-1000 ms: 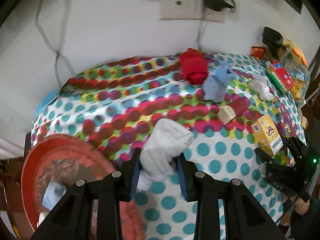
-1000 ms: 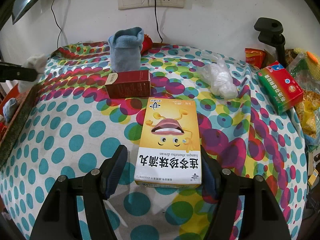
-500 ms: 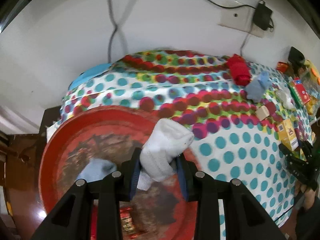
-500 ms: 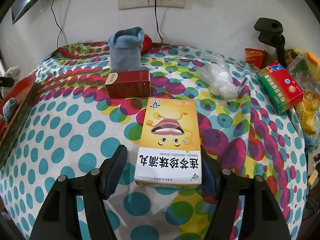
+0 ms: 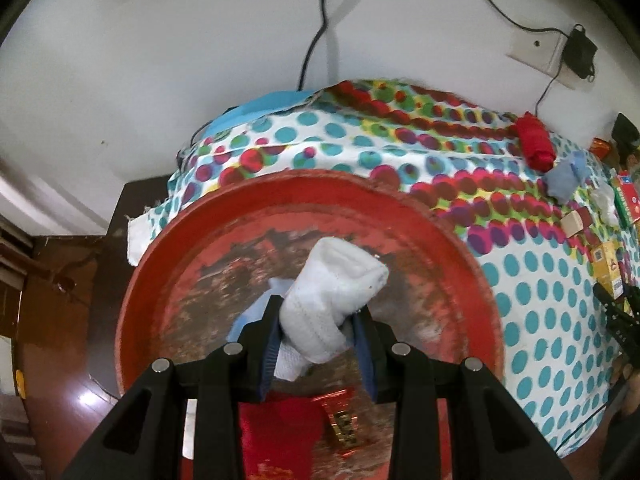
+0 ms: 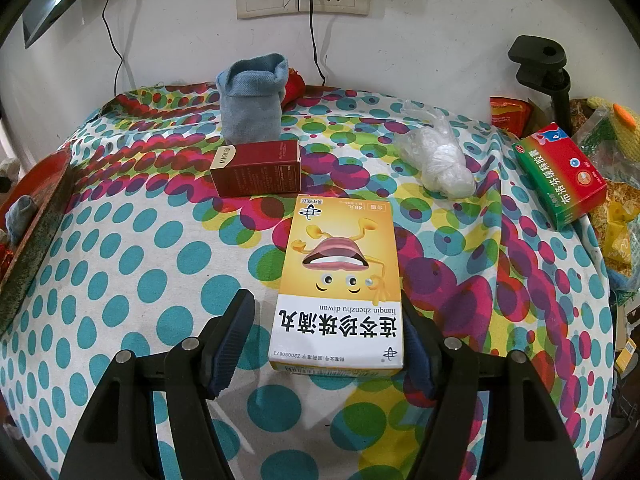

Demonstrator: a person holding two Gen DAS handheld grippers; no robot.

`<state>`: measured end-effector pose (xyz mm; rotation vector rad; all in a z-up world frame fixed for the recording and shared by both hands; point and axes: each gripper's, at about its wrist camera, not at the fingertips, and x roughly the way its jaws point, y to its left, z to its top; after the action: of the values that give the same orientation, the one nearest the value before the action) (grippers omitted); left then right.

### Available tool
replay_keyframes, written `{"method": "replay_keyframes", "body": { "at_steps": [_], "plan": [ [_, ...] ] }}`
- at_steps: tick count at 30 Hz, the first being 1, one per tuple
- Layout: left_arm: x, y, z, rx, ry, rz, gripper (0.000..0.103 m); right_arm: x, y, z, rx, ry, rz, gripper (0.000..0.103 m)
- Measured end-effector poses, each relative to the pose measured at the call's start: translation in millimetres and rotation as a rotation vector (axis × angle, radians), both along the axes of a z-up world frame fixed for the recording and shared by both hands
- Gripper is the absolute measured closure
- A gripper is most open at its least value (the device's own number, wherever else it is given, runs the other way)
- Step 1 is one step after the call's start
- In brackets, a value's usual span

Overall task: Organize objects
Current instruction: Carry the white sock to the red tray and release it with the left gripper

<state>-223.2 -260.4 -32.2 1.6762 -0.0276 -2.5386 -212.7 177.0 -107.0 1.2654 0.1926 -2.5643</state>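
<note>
while its jaws are opening, the left gripper [image 5: 318, 344] has the white sock [image 5: 334, 296] between its pads, gripped near the lower end. the sock's long axis runs from 7 o'clock to 1 o'clock, its folded, rounded end pointing up and away from the jaws. it is thick, ribbed and rolled into a stubby bundle, hanging over the red tray [image 5: 472, 264], above a pale blue sock [image 5: 250, 314] at 9 o'clock. a red cloth [image 5: 280, 436] lies in the tray at 6 o'clock.

the right gripper [image 6: 326, 340] stands parted around the yellow box [image 6: 340, 280]; the left pad is clear of it, the right just beside it. the box lies flat on the dotted cloth [image 6: 140, 280], long axis 6 to 12. a maroon box [image 6: 258, 168] sits at 11 o'clock.
</note>
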Motion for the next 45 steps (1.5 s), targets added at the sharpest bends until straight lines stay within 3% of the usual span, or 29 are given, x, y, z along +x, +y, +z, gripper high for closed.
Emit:
{"method": "replay_keyframes", "body": {
  "at_steps": [16,26,33,41,45],
  "plan": [
    [15.0,-51.7,-23.3,-0.006,-0.04,0.102,0.067,-0.5,-0.1,0.8,0.001,0.0,0.001,0.036],
    [25.1,-66.8,-30.6,0.039,-0.024,0.127,0.064,-0.6,0.4,0.9,0.001,0.0,0.003,0.036],
    [39.7,-66.9,-26.3,0.042,-0.008,0.104,0.056,-0.9,0.5,1.5,0.001,0.0,0.004,0.036],
    [74.8,-48.9,-7.2,-0.051,0.065,0.067,0.054,-0.8,0.4,2.9,0.006,0.001,0.002,0.036],
    [92.4,-34.6,-4.7,-0.007,0.088,0.037,0.053,-0.9,0.3,3.0,0.006,0.001,0.002,0.036]
  ]
}}
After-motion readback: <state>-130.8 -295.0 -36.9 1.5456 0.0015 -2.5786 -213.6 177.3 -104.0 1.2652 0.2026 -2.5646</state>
